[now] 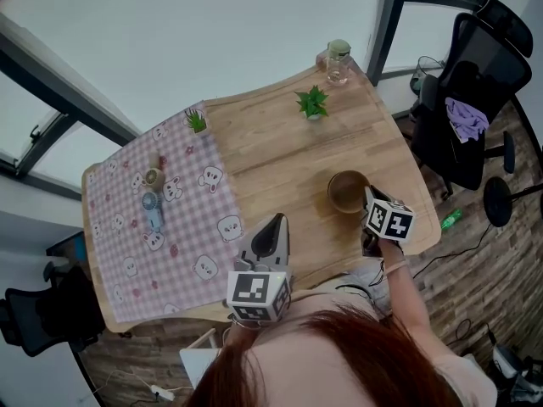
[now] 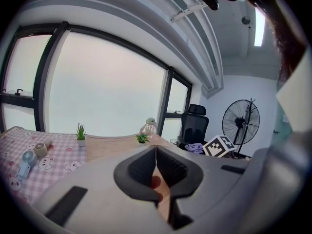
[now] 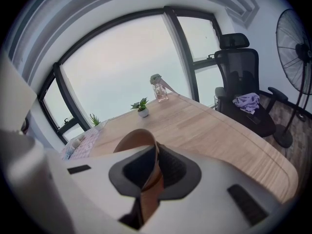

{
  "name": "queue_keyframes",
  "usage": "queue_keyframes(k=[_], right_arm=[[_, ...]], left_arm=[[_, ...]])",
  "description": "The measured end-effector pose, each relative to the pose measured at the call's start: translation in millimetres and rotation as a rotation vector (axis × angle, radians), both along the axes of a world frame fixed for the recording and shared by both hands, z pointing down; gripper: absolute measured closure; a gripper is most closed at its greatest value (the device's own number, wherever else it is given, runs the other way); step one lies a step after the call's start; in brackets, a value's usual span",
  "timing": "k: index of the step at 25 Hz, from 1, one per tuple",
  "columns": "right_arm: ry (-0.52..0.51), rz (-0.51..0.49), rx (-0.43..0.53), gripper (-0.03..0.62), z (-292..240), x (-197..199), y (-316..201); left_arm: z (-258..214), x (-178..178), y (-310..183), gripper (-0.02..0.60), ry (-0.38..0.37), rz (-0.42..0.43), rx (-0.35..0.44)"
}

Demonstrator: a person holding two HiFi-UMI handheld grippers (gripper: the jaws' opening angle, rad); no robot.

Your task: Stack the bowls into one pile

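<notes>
Two sets of tongs are hanging over the near side of the worktop [image 1: 280, 147]. The left tongs [image 1: 273, 224] [image 2: 156, 151] are sitting pressed together, gripping nothing. The right tongs [image 1: 368, 198] [image 3: 155, 154] are pinching the near rim of the brown bowl [image 1: 346, 191] [image 3: 132, 139], which is lying just ahead of them.

Office: swivel chair [image 1: 488, 53], wooden desk [image 1: 271, 159].

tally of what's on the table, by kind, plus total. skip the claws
bowl: 1 visible (whether more are nested inside cannot be told)
potted plants: 2
lidded glass bottle: 1
handheld fan: 1
small round object: 1
checked cloth: 1
total: 7
</notes>
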State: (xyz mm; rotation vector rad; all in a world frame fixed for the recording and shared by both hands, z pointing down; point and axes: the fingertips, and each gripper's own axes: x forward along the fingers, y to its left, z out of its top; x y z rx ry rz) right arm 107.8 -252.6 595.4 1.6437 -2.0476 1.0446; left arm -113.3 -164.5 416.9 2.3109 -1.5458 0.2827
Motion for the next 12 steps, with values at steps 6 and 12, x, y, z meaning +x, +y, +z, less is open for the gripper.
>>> queue_keyframes(k=[6,12], right_arm=[[0.004,0.002,-0.021,0.569,8.7,-3.8,-2.5],[0.033,0.002,-0.029,0.569,14.0,-4.6,-6.8]], left_arm=[[3.8,-6.9,-2.2,0.571,-0.006,-0.014,-0.014],[6.3,-9.8,-5.7,0.571,-0.01,-0.018,-0.022]])
